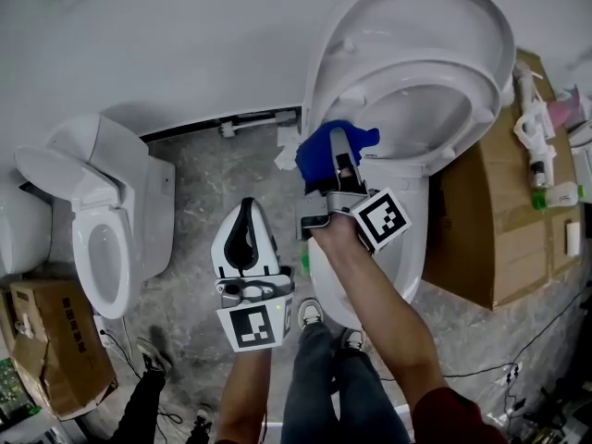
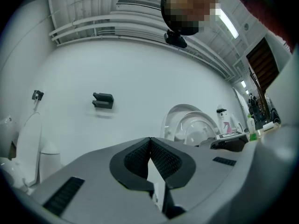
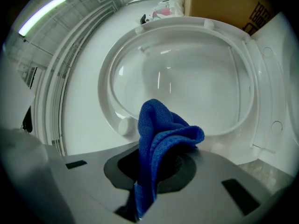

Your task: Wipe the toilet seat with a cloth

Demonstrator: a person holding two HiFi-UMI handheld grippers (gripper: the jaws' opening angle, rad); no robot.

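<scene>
Pinching 1 cloth (image 3: pixel 161 134), right gripper (image 1: pixel 340 155), 2 toilets (image 1: pixel 421 202) (image 1: pixel 111 229), 2 boxes (image 1: pixel 481 220) (image 1: pixel 55 340)

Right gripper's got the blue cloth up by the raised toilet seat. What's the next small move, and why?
Probably ease the right gripper forward until the blue cloth presses on the raised seat ring. The cloth is clamped in its jaws but appears to sit just short of the ring, so no wiping contact shows yet.

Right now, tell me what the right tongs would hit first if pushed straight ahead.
Probably the raised toilet lid, framed by the upturned seat. The blue cloth clamped in the right tongs sticks out ahead, so it would touch first; depth is unclear.
</scene>
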